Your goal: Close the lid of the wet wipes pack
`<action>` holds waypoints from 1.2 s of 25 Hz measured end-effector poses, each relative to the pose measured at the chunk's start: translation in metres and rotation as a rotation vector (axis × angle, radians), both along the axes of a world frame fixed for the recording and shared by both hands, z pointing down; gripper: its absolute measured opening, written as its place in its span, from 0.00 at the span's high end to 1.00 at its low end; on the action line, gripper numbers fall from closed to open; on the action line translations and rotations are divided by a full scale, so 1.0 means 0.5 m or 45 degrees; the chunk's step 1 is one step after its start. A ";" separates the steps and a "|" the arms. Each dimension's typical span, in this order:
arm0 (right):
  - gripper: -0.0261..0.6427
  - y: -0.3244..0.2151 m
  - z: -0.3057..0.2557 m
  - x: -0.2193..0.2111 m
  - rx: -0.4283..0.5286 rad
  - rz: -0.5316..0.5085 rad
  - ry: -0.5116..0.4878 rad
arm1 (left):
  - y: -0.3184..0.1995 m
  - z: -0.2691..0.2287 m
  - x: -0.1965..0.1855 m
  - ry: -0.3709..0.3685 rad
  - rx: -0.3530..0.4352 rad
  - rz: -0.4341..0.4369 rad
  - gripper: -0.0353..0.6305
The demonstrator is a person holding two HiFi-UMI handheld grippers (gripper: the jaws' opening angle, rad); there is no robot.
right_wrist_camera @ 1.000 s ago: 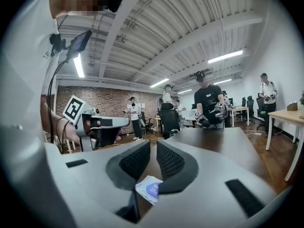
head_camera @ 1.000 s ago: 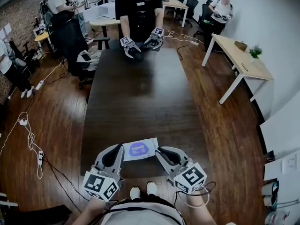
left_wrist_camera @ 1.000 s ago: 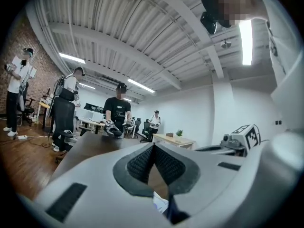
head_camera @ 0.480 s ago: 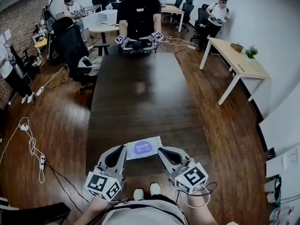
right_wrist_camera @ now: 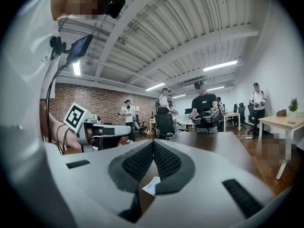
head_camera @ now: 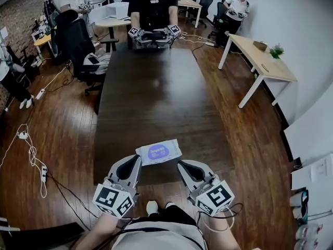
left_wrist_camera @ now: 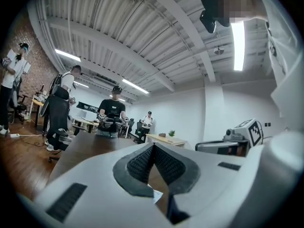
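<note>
Head view, left to right. The left claw [head_camera: 134,161] sits at about 7 o'clock of the pack, pointing level; its jaws are pressed together with nothing between them. The wet wipes pack [head_camera: 172,148] lies flat on the dark worktop [head_camera: 151,87], close to the near edge, between the two claw tips and just ahead of them. Its lid [head_camera: 157,151] shows as a blue oval patch on top; whether it is fully seated cannot be told. The right claw [head_camera: 183,165] sits at about 5 o'clock of the pack, likewise shut and empty.

Hazards, as judged:
- The pack looks light and the worktop smooth, so a sideways or slanting push on the lid is likely to slide the pack rather than latch it.
- With the pack so near the edge, a nudge toward 6 o'clock could drop it to the floor.
- Pressing off-centre may leave one side of the lid raised.
- An unbraced pack may also rotate under one claw.
</note>
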State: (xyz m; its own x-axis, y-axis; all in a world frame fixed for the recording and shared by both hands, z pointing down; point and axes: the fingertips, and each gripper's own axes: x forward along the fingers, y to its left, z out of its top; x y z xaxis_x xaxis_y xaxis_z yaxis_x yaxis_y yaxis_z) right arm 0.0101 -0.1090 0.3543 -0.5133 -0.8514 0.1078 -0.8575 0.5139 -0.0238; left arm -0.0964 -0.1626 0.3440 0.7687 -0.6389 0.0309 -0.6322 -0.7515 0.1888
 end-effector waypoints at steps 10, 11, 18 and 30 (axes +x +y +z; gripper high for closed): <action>0.95 0.078 -0.055 0.024 0.069 -0.026 -0.068 | 0.077 -0.014 0.027 0.009 0.032 -0.011 0.94; 0.95 0.095 -0.059 0.030 0.077 -0.030 -0.078 | 0.092 -0.016 0.032 0.007 0.039 -0.018 0.94; 0.95 0.246 -0.059 0.088 0.081 -0.030 -0.106 | 0.251 -0.036 0.091 -0.009 0.040 -0.053 0.94; 0.95 0.535 -0.045 0.140 0.082 -0.073 -0.130 | 0.563 -0.024 0.111 -0.026 0.031 -0.144 0.94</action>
State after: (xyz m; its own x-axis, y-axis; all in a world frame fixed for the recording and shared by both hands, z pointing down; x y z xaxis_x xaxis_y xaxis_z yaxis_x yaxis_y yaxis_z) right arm 0.0798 0.1585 0.3316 -0.5669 -0.8238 -0.0017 -0.8214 0.5654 -0.0750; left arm -0.0410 0.1189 0.3319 0.6912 -0.7221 0.0292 -0.7166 -0.6795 0.1574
